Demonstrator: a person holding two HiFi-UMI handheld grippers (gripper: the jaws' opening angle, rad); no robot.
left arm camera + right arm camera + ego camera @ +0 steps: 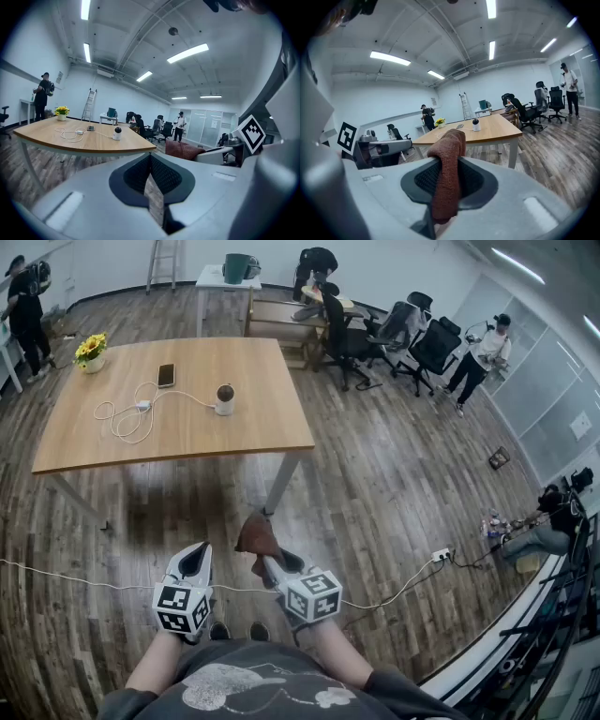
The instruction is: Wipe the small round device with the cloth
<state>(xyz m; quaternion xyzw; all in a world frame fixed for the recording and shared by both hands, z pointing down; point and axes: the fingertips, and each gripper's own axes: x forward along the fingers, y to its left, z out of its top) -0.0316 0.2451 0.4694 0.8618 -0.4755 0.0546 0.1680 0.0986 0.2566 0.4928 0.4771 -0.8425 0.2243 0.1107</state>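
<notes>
Dark grey printed T-shirt point(253, 685), white left gripper point(199, 554), white right gripper point(267, 566)

This is a big office room. It has a long wooden table point(187, 432) with a phone point(166, 375) and a pot of yellow flowers point(91, 349) on it. Black office chairs point(433, 345) on wheels stand on the wooden floor point(394, 474). Long lights point(187, 53) shine on the high ceiling. There are glass walls point(206, 127), a ladder point(161, 261), and people point(483, 351) standing around.
</notes>
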